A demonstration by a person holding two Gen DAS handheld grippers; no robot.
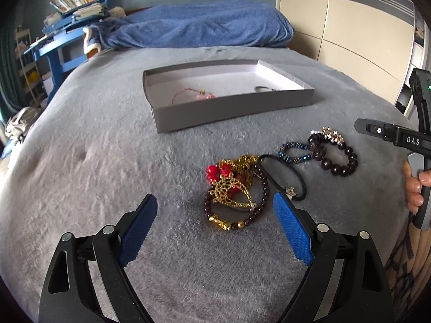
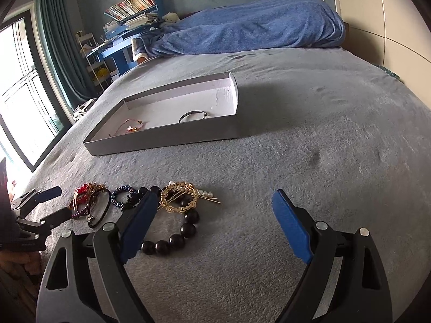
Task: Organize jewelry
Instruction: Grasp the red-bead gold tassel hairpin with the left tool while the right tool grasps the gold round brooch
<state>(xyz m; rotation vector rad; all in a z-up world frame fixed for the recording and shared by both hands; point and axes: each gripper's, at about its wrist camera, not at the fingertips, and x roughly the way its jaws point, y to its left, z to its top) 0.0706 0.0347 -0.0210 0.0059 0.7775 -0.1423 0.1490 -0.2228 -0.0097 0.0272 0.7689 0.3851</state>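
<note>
The left gripper (image 1: 215,204) is spread wide with nothing pinched; between its blue pads, just ahead, lies a tangle of jewelry (image 1: 233,193): red beads, a gold filigree pendant and a dark garnet-coloured bead bracelet, on the grey plush bedspread (image 1: 94,188). Off its right pad sits a black hair tie (image 1: 292,173), then a blue beaded loop (image 1: 295,153) and a large dark bead bracelet (image 1: 338,157) farther right. The right gripper (image 2: 215,202) is likewise splayed and empty; its left pad stands in front of that dark bracelet, hiding part of it, while a gold ring-shaped hairpin with pearls (image 2: 180,196) lies just ahead of that pad. The bare bedspread fills the gap between its pads. Beyond both, well apart, a shallow grey box (image 1: 231,113) rests on the bed, holding a pink cord bracelet (image 1: 188,95) and a thin metal bangle (image 2: 192,115). Farther still are a blue blanket (image 1: 202,24), a blue cluttered shelf (image 1: 67,16), green curtains (image 2: 62,40) and a cream wardrobe (image 1: 350,27).
</note>
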